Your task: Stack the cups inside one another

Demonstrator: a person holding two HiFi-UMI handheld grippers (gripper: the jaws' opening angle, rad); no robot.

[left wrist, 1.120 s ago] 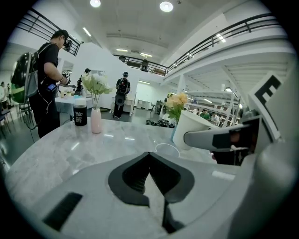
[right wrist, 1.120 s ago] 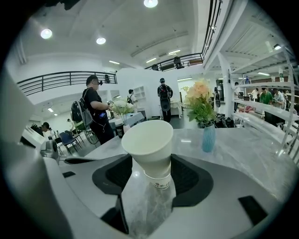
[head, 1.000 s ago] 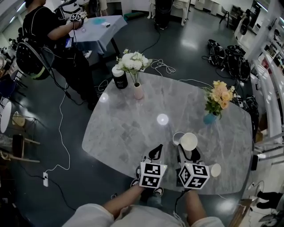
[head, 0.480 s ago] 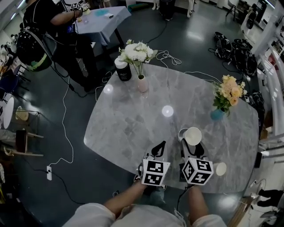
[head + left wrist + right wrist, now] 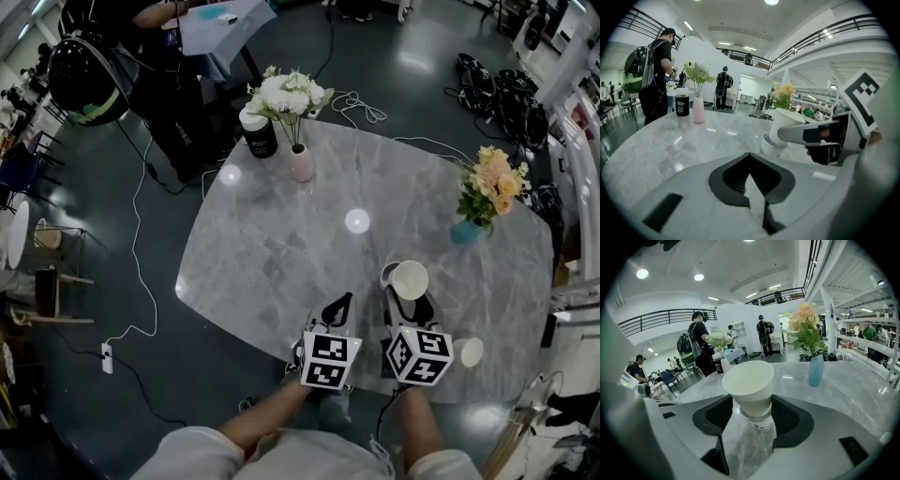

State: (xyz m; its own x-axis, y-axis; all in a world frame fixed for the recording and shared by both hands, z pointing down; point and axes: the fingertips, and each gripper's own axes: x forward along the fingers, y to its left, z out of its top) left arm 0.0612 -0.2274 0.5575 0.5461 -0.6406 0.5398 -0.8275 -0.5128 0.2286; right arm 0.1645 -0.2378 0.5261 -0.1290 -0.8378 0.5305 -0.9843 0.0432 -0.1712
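While over second cup [image 5: 769,146], white cup [image 5: 749,383] in right hand-held gripper [image 5: 751,412].

Three white cups [image 5: 410,279] [image 5: 769,145] [image 5: 469,352], one black cup [image 5: 257,137], two vases of flowers, one pink [image 5: 302,165], one blue [image 5: 465,232], two grippers [image 5: 338,303] [image 5: 410,298], one grey table [image 5: 281,246]

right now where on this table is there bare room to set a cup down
Widest bare patch: left and middle of the table, between the pink vase, black cup and left gripper. A smaller one lies between the blue vase and the lone cup. Crowded round the right gripper and its held cup.
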